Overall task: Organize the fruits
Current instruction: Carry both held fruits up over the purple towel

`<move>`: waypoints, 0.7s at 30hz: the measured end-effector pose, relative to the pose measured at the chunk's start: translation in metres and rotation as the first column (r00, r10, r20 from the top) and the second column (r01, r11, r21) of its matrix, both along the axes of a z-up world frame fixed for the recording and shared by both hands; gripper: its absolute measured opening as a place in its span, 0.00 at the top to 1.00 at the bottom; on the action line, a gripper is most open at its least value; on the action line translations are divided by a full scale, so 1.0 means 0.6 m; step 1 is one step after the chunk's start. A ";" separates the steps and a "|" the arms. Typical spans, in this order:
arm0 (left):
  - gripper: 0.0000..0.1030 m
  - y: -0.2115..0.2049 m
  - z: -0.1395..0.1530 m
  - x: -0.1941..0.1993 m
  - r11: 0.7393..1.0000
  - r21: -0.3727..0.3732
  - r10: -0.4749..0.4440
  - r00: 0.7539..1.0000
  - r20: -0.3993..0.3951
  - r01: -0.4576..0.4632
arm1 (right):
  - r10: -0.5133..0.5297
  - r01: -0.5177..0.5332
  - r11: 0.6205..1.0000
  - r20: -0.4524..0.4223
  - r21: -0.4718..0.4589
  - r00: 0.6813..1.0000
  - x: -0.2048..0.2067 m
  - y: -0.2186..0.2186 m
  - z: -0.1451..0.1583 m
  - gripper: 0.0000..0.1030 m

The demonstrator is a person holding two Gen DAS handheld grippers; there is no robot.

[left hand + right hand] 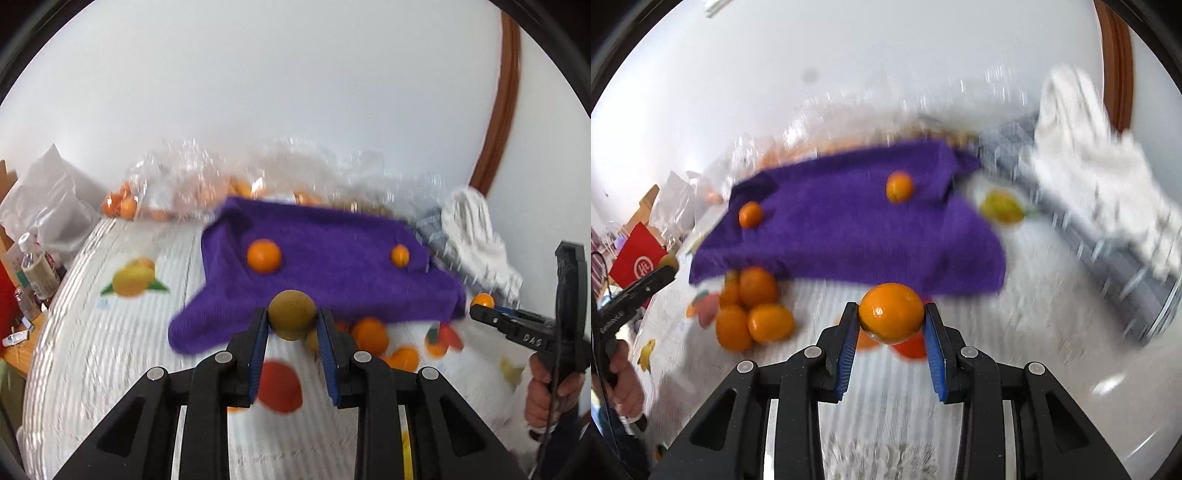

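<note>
Fruits lie across a white fruit-print tablecloth. Largest on it is a purple towel bearing two oranges, with a loose cluster of oranges just off its near edge. The right gripper is clamped on an orange, held clear of the cloth. The left gripper pinches a smaller brownish-green round fruit.

The right claw grips an orange above the counter; two oranges lie on a purple towel behind.
</note>
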State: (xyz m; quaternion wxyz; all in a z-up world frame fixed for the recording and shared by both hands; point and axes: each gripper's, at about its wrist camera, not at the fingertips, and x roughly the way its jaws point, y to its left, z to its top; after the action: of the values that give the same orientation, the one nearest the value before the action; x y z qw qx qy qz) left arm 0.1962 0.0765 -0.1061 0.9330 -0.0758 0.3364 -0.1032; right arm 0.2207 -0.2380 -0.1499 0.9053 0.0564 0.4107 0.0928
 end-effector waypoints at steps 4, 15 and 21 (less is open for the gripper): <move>0.75 0.011 0.026 0.050 0.995 0.011 0.102 0.995 0.008 -0.103 | -0.024 0.024 1.000 0.062 0.010 0.998 0.045 0.003 0.041 0.67; 0.75 -0.012 -0.022 0.134 0.987 0.047 0.155 0.988 0.012 -0.155 | -0.084 0.082 0.996 0.057 0.034 0.995 0.143 0.004 -0.007 0.66; 0.75 -0.013 -0.068 0.146 0.987 0.048 0.152 0.988 -0.036 -0.151 | -0.080 0.080 0.997 0.070 0.007 0.994 0.142 -0.002 -0.023 0.66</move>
State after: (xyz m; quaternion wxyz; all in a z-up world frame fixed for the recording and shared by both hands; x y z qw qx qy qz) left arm 0.2837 0.0687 -0.1469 0.9328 -0.0820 0.3501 -0.0228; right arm 0.3057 -0.2390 -0.1639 0.9220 0.0716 0.3759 0.0593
